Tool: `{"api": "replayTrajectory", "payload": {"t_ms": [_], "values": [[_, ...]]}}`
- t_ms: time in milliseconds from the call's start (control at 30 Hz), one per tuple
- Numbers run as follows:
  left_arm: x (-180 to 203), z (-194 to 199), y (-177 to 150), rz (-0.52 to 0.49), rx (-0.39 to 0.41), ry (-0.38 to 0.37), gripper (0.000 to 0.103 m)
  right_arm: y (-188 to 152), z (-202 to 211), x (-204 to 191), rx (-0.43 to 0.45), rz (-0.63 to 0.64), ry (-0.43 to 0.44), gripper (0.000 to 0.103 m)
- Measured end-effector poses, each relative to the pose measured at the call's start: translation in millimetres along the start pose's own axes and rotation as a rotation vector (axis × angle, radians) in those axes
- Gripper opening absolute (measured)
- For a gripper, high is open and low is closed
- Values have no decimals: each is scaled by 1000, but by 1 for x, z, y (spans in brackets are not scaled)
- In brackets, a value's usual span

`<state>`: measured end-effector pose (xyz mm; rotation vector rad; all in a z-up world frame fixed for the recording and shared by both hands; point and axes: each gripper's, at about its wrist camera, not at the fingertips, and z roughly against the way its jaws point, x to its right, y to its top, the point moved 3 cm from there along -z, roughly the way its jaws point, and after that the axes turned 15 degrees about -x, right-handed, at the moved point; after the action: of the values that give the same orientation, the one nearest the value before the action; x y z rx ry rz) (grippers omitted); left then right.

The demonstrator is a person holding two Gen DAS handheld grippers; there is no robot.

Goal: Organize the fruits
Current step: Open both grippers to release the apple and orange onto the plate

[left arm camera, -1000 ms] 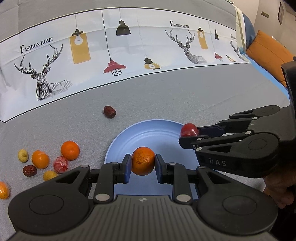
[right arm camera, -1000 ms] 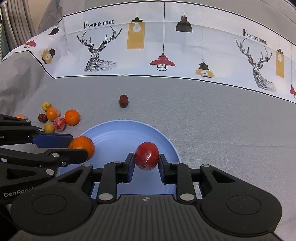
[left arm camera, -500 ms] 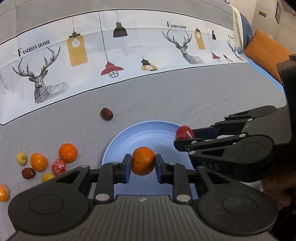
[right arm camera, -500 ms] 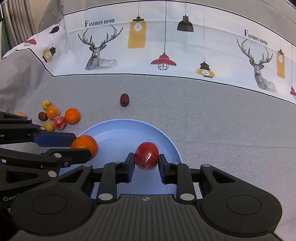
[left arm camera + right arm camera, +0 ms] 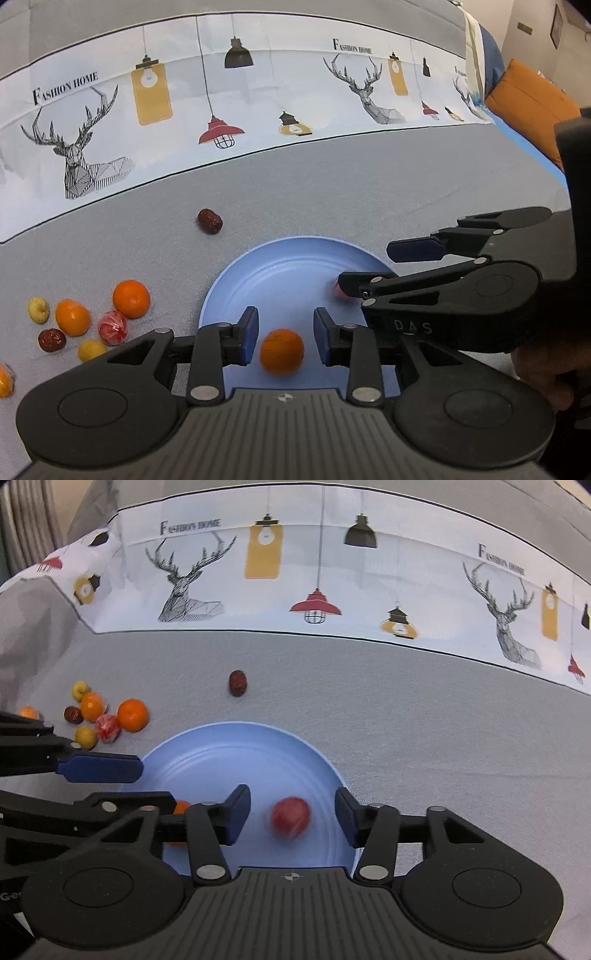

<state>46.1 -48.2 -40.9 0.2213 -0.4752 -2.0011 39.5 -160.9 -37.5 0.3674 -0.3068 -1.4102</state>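
Note:
Both grippers hover over a light blue plate (image 5: 280, 266) (image 5: 236, 753) on the grey cloth. My left gripper (image 5: 283, 334) has its jaws opening; the small orange (image 5: 282, 352) (image 5: 181, 807) sits free between them on the plate, touched by neither pad. My right gripper (image 5: 291, 818) (image 5: 369, 273) is opening too, and the red fruit (image 5: 290, 822) (image 5: 338, 290), blurred, lies loose between its spread jaws. A dark red date (image 5: 209, 220) (image 5: 237, 682) lies beyond the plate.
A cluster of loose fruits lies left of the plate: oranges (image 5: 131, 298) (image 5: 133, 715), a wrapped red fruit (image 5: 112, 327), small yellow fruits (image 5: 38, 310) and another date (image 5: 51, 339). A printed deer-and-lamp cloth (image 5: 258, 92) runs along the back. An orange cushion (image 5: 532, 107) sits far right.
Both grippers opened. The orange left the left jaws and the red fruit left the right jaws; both dropped onto the plate. Neither hand shifted.

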Motion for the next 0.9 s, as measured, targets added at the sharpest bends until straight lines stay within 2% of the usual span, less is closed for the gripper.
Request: {"api": "replayTrajectory", "payload": {"t_ms": [900], "values": [[-3, 4, 1, 22, 15, 23, 40, 1, 3, 2, 27, -8, -52, 59]]}}
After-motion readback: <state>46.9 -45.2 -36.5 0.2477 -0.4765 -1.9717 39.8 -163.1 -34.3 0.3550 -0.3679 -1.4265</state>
